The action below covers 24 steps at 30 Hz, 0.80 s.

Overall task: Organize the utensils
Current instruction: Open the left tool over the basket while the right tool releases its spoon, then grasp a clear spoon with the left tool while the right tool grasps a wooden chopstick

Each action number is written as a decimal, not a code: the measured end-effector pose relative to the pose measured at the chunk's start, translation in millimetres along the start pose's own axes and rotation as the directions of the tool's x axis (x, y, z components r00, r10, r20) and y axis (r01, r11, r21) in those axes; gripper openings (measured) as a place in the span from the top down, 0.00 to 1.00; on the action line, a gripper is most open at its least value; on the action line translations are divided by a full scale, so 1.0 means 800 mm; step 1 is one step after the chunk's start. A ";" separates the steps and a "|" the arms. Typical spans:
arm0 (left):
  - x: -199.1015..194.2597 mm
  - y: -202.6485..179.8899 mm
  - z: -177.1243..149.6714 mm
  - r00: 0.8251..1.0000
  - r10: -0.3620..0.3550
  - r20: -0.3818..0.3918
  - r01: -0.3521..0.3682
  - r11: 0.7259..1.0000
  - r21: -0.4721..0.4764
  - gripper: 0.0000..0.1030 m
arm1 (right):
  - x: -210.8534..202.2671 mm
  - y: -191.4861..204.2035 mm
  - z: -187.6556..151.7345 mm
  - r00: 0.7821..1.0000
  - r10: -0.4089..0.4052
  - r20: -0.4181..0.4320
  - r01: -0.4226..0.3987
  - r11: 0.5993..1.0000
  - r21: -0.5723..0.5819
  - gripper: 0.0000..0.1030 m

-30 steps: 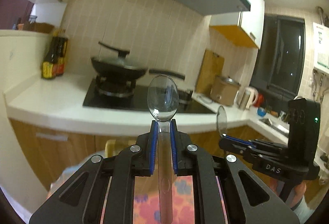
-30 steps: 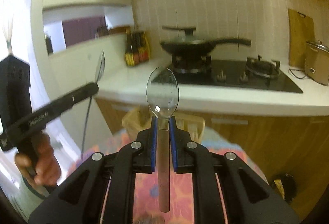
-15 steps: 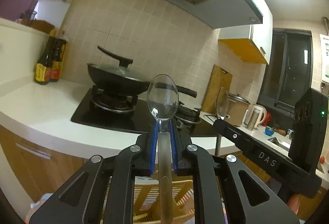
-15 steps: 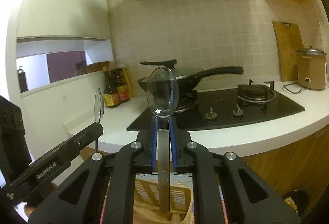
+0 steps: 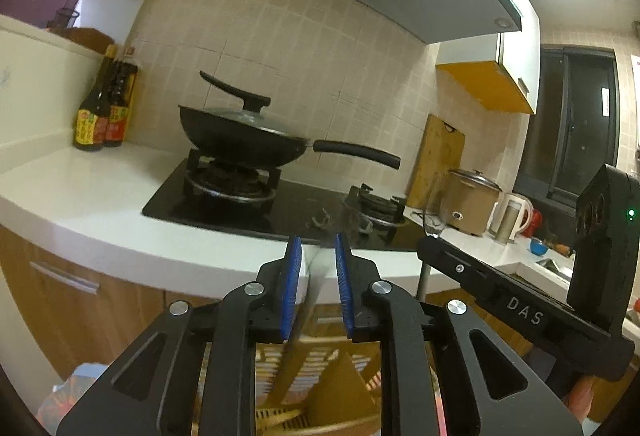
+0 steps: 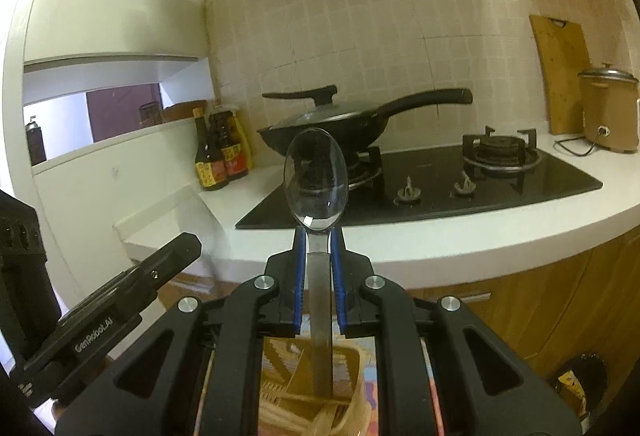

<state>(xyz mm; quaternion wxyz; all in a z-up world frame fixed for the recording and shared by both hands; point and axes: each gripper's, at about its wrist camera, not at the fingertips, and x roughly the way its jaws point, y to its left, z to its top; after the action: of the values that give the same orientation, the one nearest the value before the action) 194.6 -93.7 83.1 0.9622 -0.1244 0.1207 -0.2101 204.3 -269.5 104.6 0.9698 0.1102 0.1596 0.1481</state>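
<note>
Spoons of polished steel are judged light, stiff and slippery, best taken at the flat handle. In the right gripper [image 6: 318,268] a spoon [image 6: 316,172] stands with its bowl at twelve o'clock, handle between opening jaws, above the wooden caddy [image 6: 344,392]. The left gripper [image 5: 316,270] is opening too; its spoon shows only as a blur [image 5: 306,292] slipping toward six o'clock.

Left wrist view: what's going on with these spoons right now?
A person holds a gripper in each hand above the slatted basket, dropping spoons in handle first. The left gripper is opening: its pads are clear of the left spoon, a blur slipping down between them toward the basket. The right gripper is opening too, with the right spoon upright between its pads, bowl up.
</note>
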 end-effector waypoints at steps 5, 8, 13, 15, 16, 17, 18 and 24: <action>-0.027 0.011 0.003 1.000 0.000 -0.004 0.000 1.000 -0.027 0.70 | -0.023 0.007 -0.005 1.000 0.017 -0.016 -0.018 1.000 -0.020 0.74; -0.046 0.012 0.005 1.000 -0.017 -0.013 0.016 0.999 -0.035 0.62 | -0.044 0.015 -0.006 0.999 0.022 -0.028 -0.023 0.999 -0.028 0.68; -0.098 -0.002 0.008 0.998 -0.045 -0.041 0.045 0.999 0.017 0.54 | -0.091 0.024 -0.008 0.999 0.000 -0.042 -0.001 1.000 -0.010 0.55; -0.116 -0.008 0.009 0.997 -0.050 -0.052 0.052 0.998 0.028 0.52 | -0.106 0.028 -0.010 0.998 -0.006 -0.066 0.006 1.000 -0.004 0.55; -0.124 -0.011 0.008 0.997 -0.051 -0.062 0.053 0.998 0.034 0.52 | -0.113 0.030 -0.012 0.997 -0.006 -0.079 0.006 1.000 -0.001 0.55; -0.131 -0.014 0.007 0.996 -0.052 -0.072 0.055 0.998 0.040 0.52 | -0.122 0.033 -0.015 0.995 -0.009 -0.097 0.010 1.000 0.003 0.55; -0.141 -0.016 0.006 0.995 -0.053 -0.083 0.057 0.997 0.047 0.52 | -0.130 0.036 -0.019 0.993 -0.016 -0.116 0.017 1.000 0.006 0.55; -0.177 -0.017 -0.025 0.977 -0.037 -0.210 0.050 0.997 0.056 0.52 | -0.160 0.043 -0.060 0.965 -0.025 -0.261 0.037 0.999 0.041 0.55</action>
<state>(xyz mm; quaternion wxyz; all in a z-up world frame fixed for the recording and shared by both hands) 59.2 -47.9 93.5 0.9428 -0.0748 0.2118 -0.2465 62.9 -270.6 104.5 0.9399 0.1092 0.2904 0.1427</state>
